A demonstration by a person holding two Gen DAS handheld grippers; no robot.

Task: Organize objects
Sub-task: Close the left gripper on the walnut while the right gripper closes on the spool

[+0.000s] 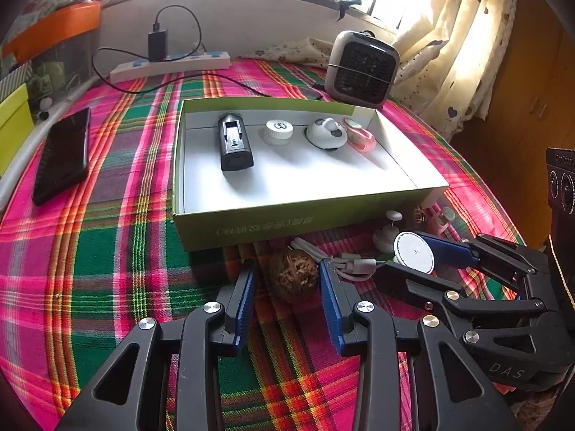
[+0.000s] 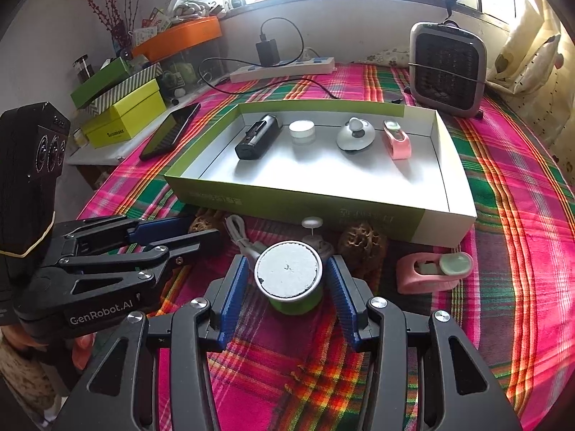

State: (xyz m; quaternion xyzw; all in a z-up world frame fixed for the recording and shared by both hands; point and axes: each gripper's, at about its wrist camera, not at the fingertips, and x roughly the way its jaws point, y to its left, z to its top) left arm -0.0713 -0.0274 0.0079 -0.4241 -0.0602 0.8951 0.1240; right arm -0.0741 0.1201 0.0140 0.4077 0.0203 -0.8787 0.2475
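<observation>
Showing in left wrist view: left gripper (image 1: pixel 287 280) part open, jaws flanking a brown husk ball (image 1: pixel 293 276) just before the green box (image 1: pixel 251 228), pads not clearly pressing.

Right wrist view alone shows a pink holder (image 2: pixel 427 273) before the box; right gripper (image 2: pixel 289 287) part open around a white-lidded green tub (image 2: pixel 289 274), gaps visible beside both pads.

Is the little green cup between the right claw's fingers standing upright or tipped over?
Upright. The green cup stands on the cloth with its round white top facing up, between the right claw fingers.
</observation>
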